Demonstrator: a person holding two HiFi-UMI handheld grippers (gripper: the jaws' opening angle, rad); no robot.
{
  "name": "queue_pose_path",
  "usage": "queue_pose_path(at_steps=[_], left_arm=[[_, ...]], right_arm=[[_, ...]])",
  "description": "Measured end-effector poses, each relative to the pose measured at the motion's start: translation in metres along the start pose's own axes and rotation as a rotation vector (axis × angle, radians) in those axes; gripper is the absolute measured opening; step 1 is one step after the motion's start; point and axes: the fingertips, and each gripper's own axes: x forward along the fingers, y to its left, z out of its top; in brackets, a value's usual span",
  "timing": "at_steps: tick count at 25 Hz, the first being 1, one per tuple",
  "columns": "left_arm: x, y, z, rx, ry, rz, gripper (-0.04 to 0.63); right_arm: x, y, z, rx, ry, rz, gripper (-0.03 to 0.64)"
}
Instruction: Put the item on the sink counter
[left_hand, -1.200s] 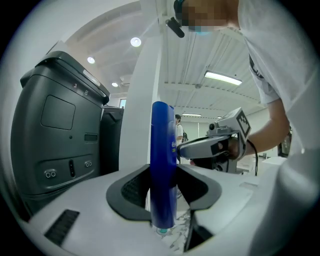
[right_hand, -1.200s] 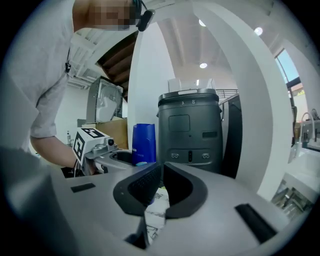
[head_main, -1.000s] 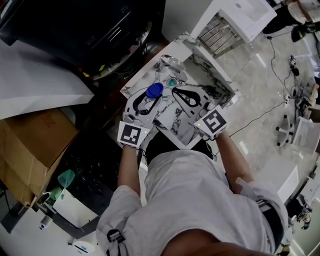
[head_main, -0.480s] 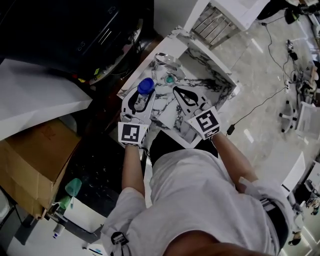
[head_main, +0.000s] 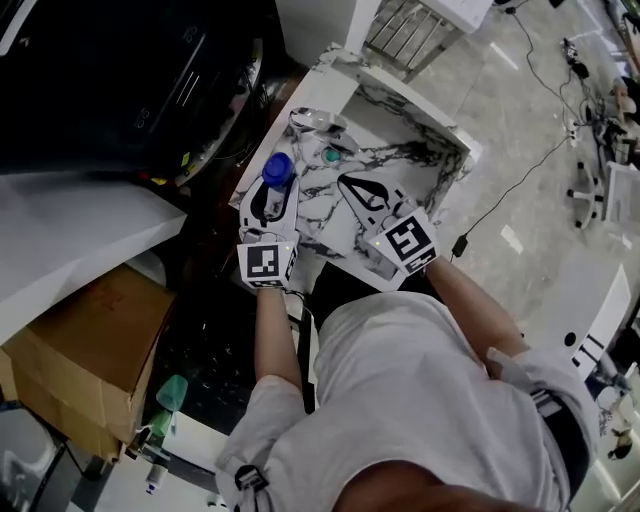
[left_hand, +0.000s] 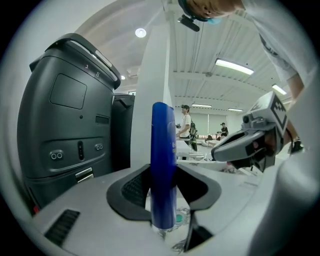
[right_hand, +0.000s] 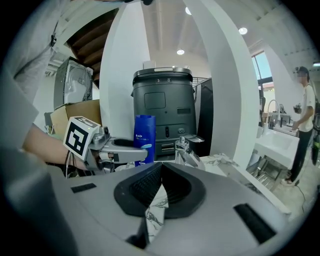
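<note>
A tall blue bottle (head_main: 277, 168) stands upright between the jaws of my left gripper (head_main: 273, 192), over the left part of the marble sink counter (head_main: 400, 155). In the left gripper view the bottle (left_hand: 163, 165) fills the gap and both pads press on it. My right gripper (head_main: 350, 183) hovers over the basin to the right, shut with nothing in it. Its jaws (right_hand: 161, 169) meet in the right gripper view, which also shows the bottle (right_hand: 144, 134) and the left gripper (right_hand: 131, 148) off to the left.
A chrome faucet (head_main: 315, 122) and the basin's drain (head_main: 331, 155) lie just beyond the bottle. A large black machine (head_main: 120, 80) stands left of the counter, with a cardboard box (head_main: 90, 350) below it. A metal rack (head_main: 400, 30) sits behind the counter.
The left gripper has carried the bottle a little left, toward the counter's left rim near the faucet. The right gripper's jaws have come fully together. The head view has shifted.
</note>
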Motion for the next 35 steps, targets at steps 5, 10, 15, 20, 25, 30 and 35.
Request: queue_pose_path(at_steps=[5, 10, 15, 20, 25, 30, 35], left_arm=[[0.01, 0.009, -0.008, -0.003, 0.025, 0.021, 0.167], [0.017, 0.013, -0.014, 0.005, 0.043, 0.024, 0.166], [0.024, 0.014, -0.017, 0.015, 0.054, 0.022, 0.166], [0.032, 0.015, -0.023, 0.016, 0.069, 0.02, 0.166], [0.038, 0.014, -0.027, 0.019, 0.076, 0.014, 0.164], [0.041, 0.014, -0.03, 0.022, 0.085, 0.012, 0.164], [0.042, 0.014, -0.033, 0.012, 0.09, 0.02, 0.163]], right_arm=[[0.001, -0.004, -0.006, 0.027, 0.013, -0.017, 0.005], [0.002, -0.007, -0.007, 0.035, 0.009, -0.028, 0.005], [0.002, -0.011, -0.007, 0.036, 0.015, -0.031, 0.005], [0.002, -0.014, -0.008, 0.038, 0.014, -0.037, 0.005], [0.0, -0.017, -0.009, 0.039, 0.011, -0.043, 0.005], [0.001, -0.018, -0.007, 0.044, 0.011, -0.044, 0.005], [0.003, -0.017, -0.008, 0.048, 0.009, -0.041, 0.005]])
